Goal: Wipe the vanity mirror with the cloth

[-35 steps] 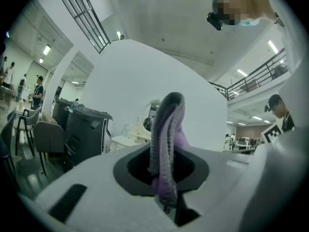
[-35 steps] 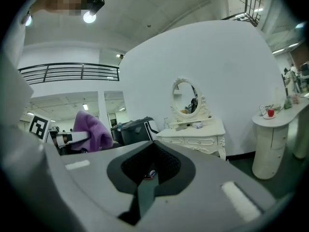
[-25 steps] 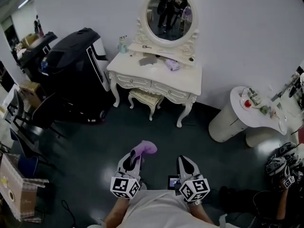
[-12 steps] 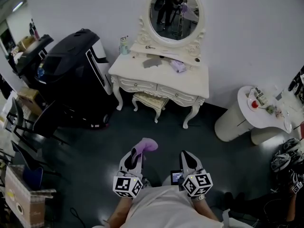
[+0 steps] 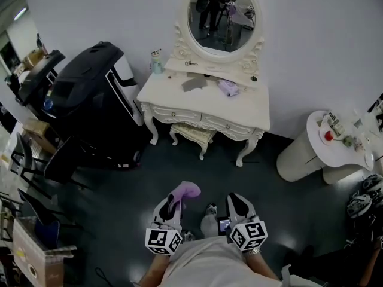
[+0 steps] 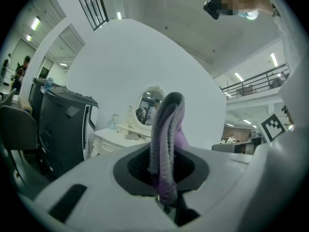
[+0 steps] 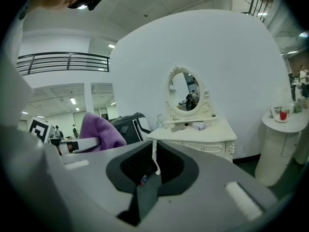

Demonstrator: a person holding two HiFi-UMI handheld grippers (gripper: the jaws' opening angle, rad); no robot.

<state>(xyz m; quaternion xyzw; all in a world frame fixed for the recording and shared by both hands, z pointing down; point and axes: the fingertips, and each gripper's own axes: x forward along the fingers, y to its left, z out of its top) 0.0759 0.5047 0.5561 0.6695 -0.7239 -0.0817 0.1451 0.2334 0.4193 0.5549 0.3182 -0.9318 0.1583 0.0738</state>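
The white vanity table (image 5: pixel 239 109) stands against the far wall, its oval mirror (image 5: pixel 222 17) in a carved frame above it. Both grippers are low in the head view, close to the person's body and well short of the vanity. My left gripper (image 5: pixel 173 201) is shut on a purple cloth (image 5: pixel 186 190) that sticks out past its tips. In the left gripper view the cloth (image 6: pixel 166 139) stands folded between the jaws and covers part of the mirror (image 6: pixel 144 108). My right gripper (image 5: pixel 236 200) is shut with nothing in it. Its view shows the mirror (image 7: pixel 186 92) and cloth (image 7: pixel 99 129).
A large black machine (image 5: pixel 96 94) stands left of the vanity, and a small stool (image 5: pixel 192 133) sits under it. A bottle (image 5: pixel 157 61), a grey rag (image 5: pixel 194 84) and a lilac pouch (image 5: pixel 228 87) lie on the tabletop. A round white side table (image 5: pixel 323 151) stands at right, chairs (image 5: pixel 36 160) at left.
The vanity and mirror have shifted right and look slightly nearer in the head view. Both grippers keep their pose, the left still holding the cloth.
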